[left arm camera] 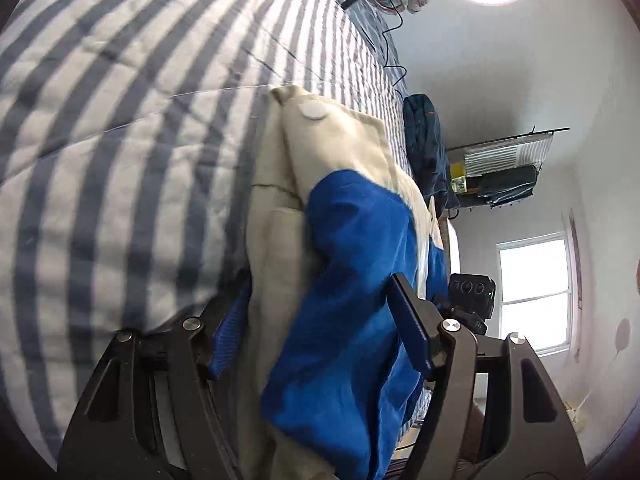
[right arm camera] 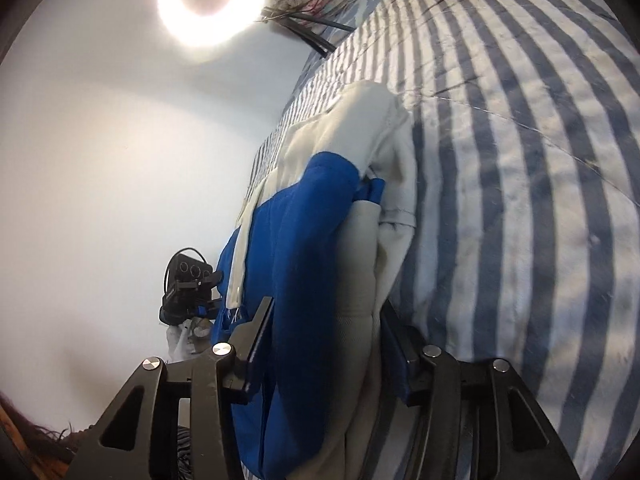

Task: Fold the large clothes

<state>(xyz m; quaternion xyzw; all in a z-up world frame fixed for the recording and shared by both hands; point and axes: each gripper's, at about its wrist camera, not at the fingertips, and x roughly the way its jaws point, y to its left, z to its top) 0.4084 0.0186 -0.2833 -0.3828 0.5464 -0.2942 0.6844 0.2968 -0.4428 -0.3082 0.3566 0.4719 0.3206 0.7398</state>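
Left wrist view first: the left gripper (left arm camera: 320,328) has its fingers spread about halfway around a thick bundle of the blue and cream garment (left arm camera: 344,264). The pads look pressed into the cloth on both sides, so I'd call that a grip. The garment sits on the striped bedspread (left arm camera: 120,140), running along the bed's edge on the room side, cream part reaching up toward the far end. The other gripper's camera block peeks out just past the blue fabric.

Right wrist view: the right gripper (right arm camera: 324,340) also has the same garment (right arm camera: 304,240) between its fingers, roughly half open. The blue side lies against one pad, while the other pad is mostly hidden behind the cream layer, so I can't tell if it's really clamped.

What worries me: that bundle is several layers thick, and the slippery-looking blue one could slide out while the cream stays pinched, wrecking the fold. Also, it's so close to the bed edge that a loose grip on the right side could let the whole thing slump off. And a pad could snag the bedspread too.
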